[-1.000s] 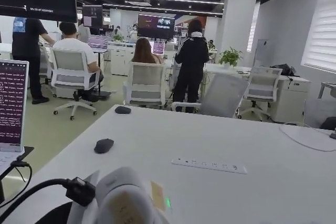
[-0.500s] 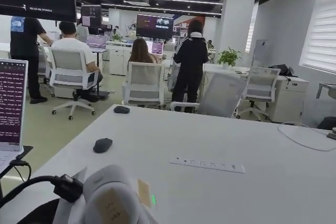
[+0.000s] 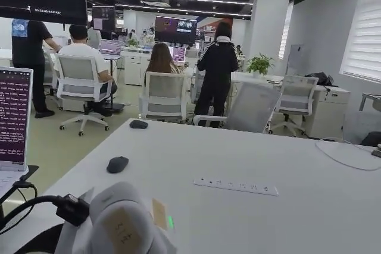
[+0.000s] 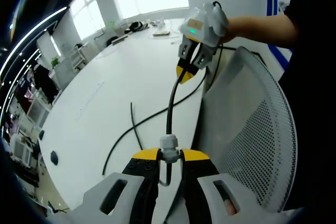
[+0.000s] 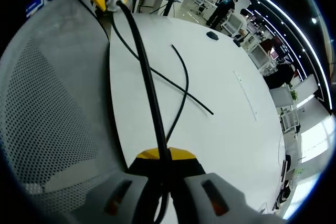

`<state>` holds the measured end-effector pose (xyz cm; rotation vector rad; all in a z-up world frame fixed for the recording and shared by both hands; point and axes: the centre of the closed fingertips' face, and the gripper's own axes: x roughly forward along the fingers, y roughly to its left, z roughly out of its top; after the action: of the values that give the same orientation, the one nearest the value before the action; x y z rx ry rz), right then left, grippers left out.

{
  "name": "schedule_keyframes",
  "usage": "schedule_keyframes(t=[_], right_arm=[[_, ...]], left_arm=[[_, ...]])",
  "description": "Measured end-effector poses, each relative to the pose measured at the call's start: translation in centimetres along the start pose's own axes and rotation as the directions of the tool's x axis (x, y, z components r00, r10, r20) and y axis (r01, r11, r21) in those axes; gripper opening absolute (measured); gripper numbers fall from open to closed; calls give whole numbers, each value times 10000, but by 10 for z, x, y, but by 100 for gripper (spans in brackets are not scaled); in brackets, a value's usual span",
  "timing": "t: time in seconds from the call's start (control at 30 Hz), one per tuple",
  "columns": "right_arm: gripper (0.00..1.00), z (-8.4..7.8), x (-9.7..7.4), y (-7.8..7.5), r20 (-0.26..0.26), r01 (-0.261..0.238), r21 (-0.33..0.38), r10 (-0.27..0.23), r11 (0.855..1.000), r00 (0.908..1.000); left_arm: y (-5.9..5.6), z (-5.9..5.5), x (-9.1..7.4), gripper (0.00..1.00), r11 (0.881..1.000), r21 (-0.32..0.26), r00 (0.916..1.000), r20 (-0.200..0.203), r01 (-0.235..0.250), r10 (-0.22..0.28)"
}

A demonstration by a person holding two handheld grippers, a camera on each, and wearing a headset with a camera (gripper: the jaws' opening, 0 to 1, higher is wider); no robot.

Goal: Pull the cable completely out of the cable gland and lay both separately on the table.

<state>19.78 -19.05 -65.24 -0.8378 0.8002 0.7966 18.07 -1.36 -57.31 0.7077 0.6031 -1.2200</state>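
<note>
Head view: a gripper body at lower left sits slightly further left than a second ago. The drift is small, so the pull has probably barely begun.

Left gripper view: left gripper is clamped on the cable gland at bottom centre. The cable runs up to the right gripper, which is clamped on it. Gland not yet off.

Right gripper view adds loose cables crossed on the worktop.

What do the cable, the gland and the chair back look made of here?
The cable looks like a matte black rubbery jacket; it bends in smooth curves. The cable gland seems moulded plastic, pale grey, dull sheen. The chair back is grey mesh, plastic or fabric, with even rows of holes.
</note>
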Motion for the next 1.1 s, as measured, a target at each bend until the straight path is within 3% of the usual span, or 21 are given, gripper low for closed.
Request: schedule_keyframes(t=[0.1,0.17,0.2,0.23,0.3,0.4,0.5,0.67,0.8,0.93,1.1], right_arm=[[0,-5,1,-2,-185,116,113,-114,9999,9998],[2,-6,1,3,-236,-132,414,142,9991,9996],[6,0,2,7,87,-337,632,333,9974,9994],[15,3,1,11,148,-500,685,491,9964,9987],[22,11,0,18,260,-678,601,664,9959,9975],[29,37,-4,30,895,-1140,596,1084,9917,9901],[32,70,-13,34,1618,-1233,423,1149,9915,9801],[30,116,-29,40,2500,-963,-258,997,9950,9631],[29,144,-37,50,3054,-1082,-652,1231,9920,9442],[28,151,-32,55,2950,-1062,-1092,1342,9883,9460],[19,145,-24,58,2358,-1039,-1720,1433,9796,9612]], left_arm=[[0,-2,0,16,10000,8,10000,-57,0,0],[0,-4,-1,16,10000,-45,9998,-177,-2,1],[1,-6,-2,16,10000,18,9996,-274,-57,57],[2,-6,-2,16,10000,0,9996,-262,-81,81],[3,-5,-4,16,9999,-97,9998,-171,-63,61],[3,-5,-3,16,10000,-10,9997,-238,-98,98],[0,-2,0,16,10000,64,9996,-264,-47,49],[-4,2,1,16,9996,288,9996,-269,18,-11],[-7,5,1,16,9988,485,9996,-293,69,-55],[-13,9,2,16,9969,775,9994,-317,138,-113],[-20,13,5,16,9946,1000,9992,-320,287,-256]])
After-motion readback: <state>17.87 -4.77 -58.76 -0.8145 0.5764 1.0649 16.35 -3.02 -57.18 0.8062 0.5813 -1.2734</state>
